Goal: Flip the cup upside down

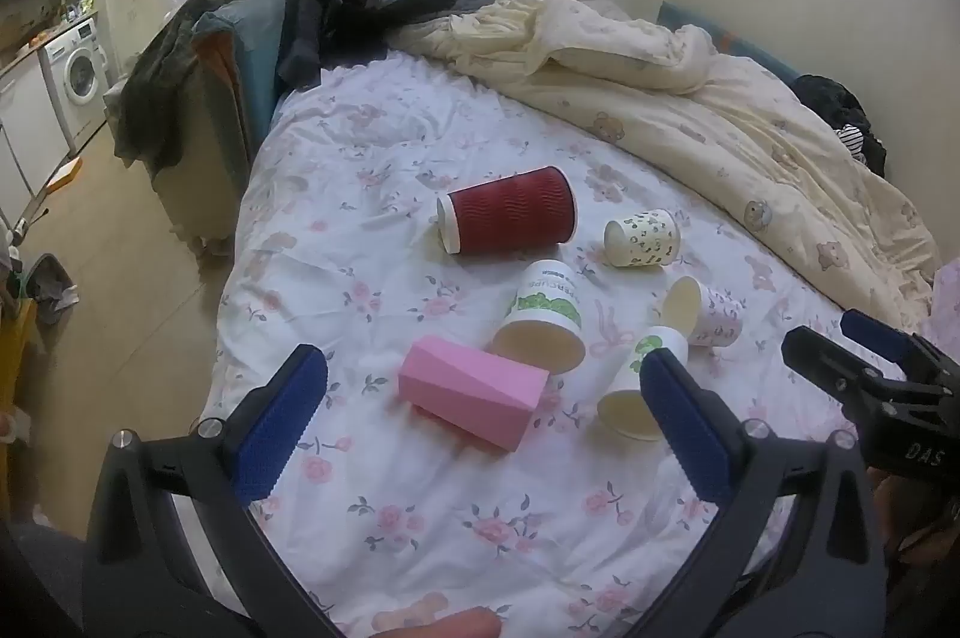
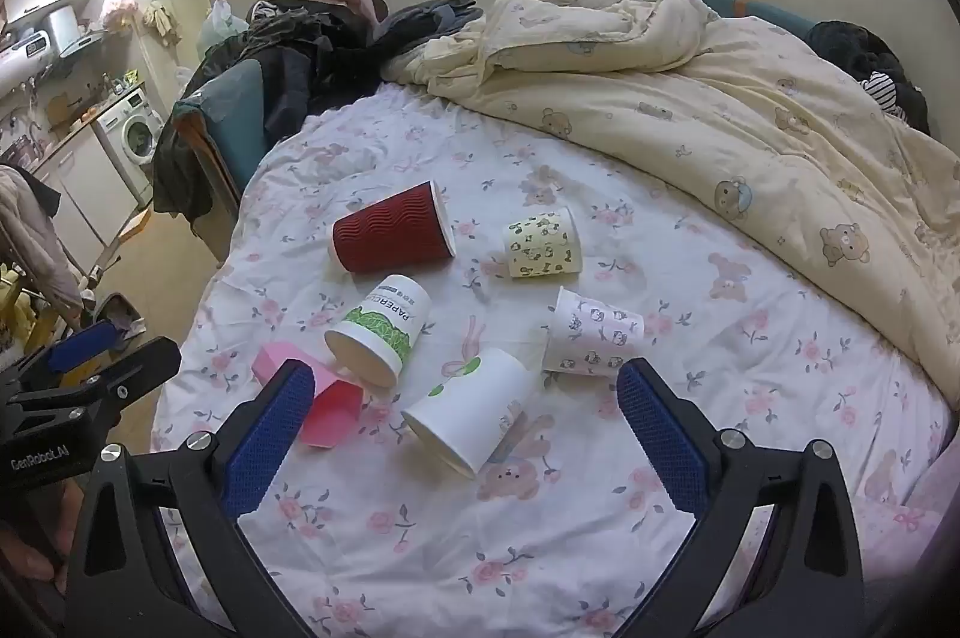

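The cups lay on their sides in a loose cluster on the flowered sheet, with bare sheet open in front of both grippers and toward the near edge of the bed. To the left the bed's edge dropped to the floor, close beside the pink cup; behind the cluster the rumpled cream blanket rose as a soft barrier, and a chair heaped with dark clothes stood at the far left corner. The left gripper hung above the sheet with its fingers wide apart, holding nothing, the pink cup lying between them in its view. The right gripper was likewise spread wide and empty, with the plain white cup lying between its fingers in its view, mouth toward the camera. That white cup carried a small green print and lay just beside a white cup with a small dark pattern. A white cup with a green band rested with its rim touching the pink cup, its open mouth showing a tan inside. Farther back lay a ribbed dark red cup and a cream cup with a dark pattern, apart from each other.
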The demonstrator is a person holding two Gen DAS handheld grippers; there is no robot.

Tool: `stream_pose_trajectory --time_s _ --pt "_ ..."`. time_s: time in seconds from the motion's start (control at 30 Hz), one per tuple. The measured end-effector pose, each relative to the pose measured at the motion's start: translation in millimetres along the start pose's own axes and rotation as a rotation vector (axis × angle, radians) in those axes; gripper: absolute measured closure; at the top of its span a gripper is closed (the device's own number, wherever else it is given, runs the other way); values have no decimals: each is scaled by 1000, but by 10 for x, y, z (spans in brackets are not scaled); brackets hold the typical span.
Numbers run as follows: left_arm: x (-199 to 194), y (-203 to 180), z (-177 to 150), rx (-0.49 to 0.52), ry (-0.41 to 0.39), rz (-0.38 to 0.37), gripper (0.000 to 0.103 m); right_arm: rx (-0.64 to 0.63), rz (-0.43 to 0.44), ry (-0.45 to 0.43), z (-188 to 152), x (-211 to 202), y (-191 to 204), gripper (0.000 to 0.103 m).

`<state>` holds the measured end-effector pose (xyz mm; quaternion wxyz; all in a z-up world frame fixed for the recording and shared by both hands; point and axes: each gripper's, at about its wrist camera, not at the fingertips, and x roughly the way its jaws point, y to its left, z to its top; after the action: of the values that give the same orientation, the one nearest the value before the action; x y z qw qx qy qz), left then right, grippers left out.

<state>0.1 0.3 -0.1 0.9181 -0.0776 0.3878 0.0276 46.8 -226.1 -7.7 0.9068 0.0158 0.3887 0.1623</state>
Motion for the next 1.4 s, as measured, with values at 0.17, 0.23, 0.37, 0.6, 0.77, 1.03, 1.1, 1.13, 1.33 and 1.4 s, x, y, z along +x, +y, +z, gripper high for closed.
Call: stream_pose_trajectory --time_s 0.17,0.23,0.37,0.6,0.77,1.03,1.1,1.13,1.33,1.4 --pt "-3 -1 1 6 -3 2 0 2 4 -1 -1 -4 2 0" --pt "2 1 1 10 -4 1 0 3 5 -1 -2 -5 3 0" --pt "5 1 -2 4 0 5 0 5 7 -2 -3 -6 0 0" --pt "1 -4 -1 7 -1 7 0 5 7 -1 -5 -3 -1 0" --pt "1 -3 -1 7 -2 7 0 6 7 -1 -7 -1 -1 0" --pt "1 -4 -3 7 -1 6 0 9 12 0 -9 1 0 0" --pt "2 -4 -1 7 0 7 0 9 12 1 -14 3 6 0" --pt "2 -5 -2 8 0 8 0 9 14 1 -10 3 1 0" --pt "1 -5 -1 7 0 8 0 11 13 2 -1 2 -7 0" --pt "2 -5 -1 7 0 7 0 11 14 2 17 -7 -24 0"
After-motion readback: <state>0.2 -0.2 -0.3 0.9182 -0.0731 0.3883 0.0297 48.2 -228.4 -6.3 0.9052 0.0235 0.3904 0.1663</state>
